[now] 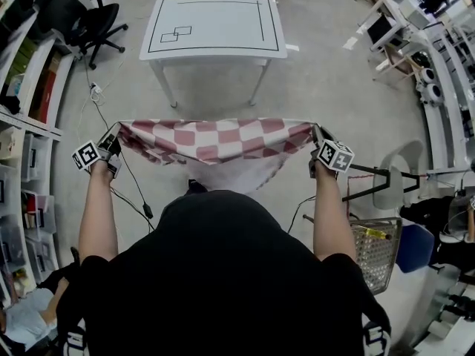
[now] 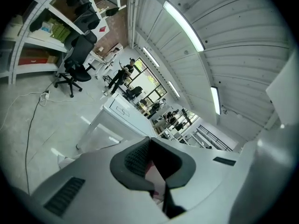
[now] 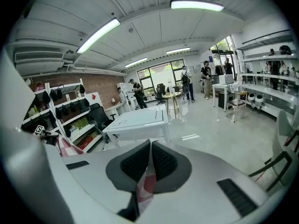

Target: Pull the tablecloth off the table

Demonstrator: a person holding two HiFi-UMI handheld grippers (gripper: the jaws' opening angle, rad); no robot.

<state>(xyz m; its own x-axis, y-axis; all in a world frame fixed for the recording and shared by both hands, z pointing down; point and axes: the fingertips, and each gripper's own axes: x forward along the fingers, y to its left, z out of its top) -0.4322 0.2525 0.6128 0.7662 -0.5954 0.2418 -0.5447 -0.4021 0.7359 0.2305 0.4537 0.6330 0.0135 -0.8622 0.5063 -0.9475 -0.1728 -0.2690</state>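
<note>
**Item 1, left gripper** (image 1: 116,131): my jaws are closed tight on one top corner of the tablecloth (image 1: 215,141). In the left gripper view, the left gripper (image 2: 150,141) shows its dark ribbed pads (image 2: 134,158) meeting at the tip, with a pink-and-white sliver of the cloth (image 2: 152,172) pinched between them.

**Item 2, right gripper** (image 1: 316,132): my jaws are likewise clamped on the opposite top corner. In the right gripper view, the right gripper (image 3: 150,143) has its pads (image 3: 134,164) pressed together on a red-and-white fold (image 3: 146,186).

**Item 3, tablecloth:** red-and-white check, held in the air and stretched between my two grippers. It is well clear of the white table (image 1: 215,28), which stands bare beyond it on the grey floor (image 1: 215,95).

**Item 4, obscured:**
- In the head view, the cloth's lower hanging part is cut off behind my dark torso (image 1: 223,273).
- My jaw tips are buried in its corners there.
- Each gripper view shows only the thin strip between the pads.
- Whether the hem reaches the floor cannot be told.
</note>
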